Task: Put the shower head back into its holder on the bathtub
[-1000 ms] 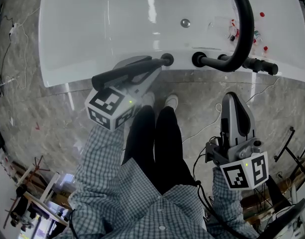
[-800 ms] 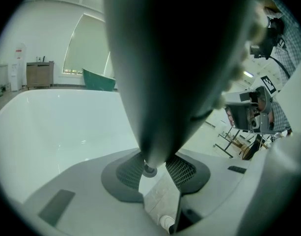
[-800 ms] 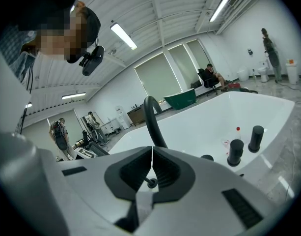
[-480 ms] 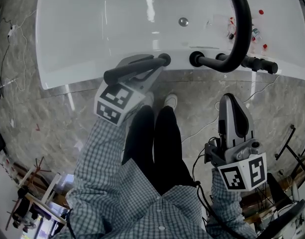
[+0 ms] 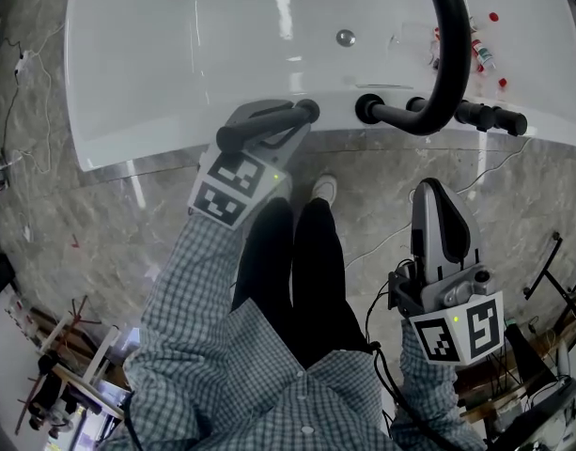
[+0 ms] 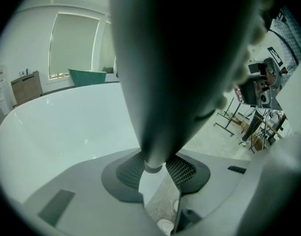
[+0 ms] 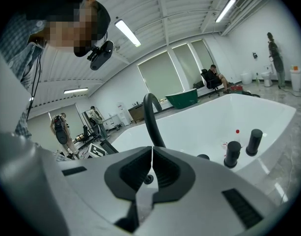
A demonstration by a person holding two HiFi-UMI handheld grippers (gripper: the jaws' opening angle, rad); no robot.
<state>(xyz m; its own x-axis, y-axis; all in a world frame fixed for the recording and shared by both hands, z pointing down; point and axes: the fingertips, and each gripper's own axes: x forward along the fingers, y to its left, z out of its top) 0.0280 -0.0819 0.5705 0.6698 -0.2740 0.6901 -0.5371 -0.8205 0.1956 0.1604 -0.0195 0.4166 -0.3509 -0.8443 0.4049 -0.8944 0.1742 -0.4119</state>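
Observation:
The black shower head [image 5: 269, 125] is a long wand held level just over the near rim of the white bathtub [image 5: 175, 64]. My left gripper [image 5: 288, 128] is shut on it, and its round end sits close to a black ring fitting [image 5: 367, 109] on the rim. In the left gripper view the shower head [image 6: 179, 58] fills most of the picture, with the left gripper [image 6: 157, 173] clamped on its narrow part. My right gripper [image 5: 433, 194] hangs shut and empty over the floor to the right; in its own view the right gripper [image 7: 151, 163] has its jaws touching.
A thick black arched spout [image 5: 452, 54] rises from the rim, with two black knobs [image 5: 490, 120] to its right. Small red-capped bottles [image 5: 475, 54] and a drain [image 5: 345, 38] lie in the tub. The person's legs and shoes [image 5: 320, 191] stand on the marble floor below.
My left gripper has moved up and right towards the tub rim with the shower head, whose end stays beside the ring fitting. The right gripper has barely shifted.

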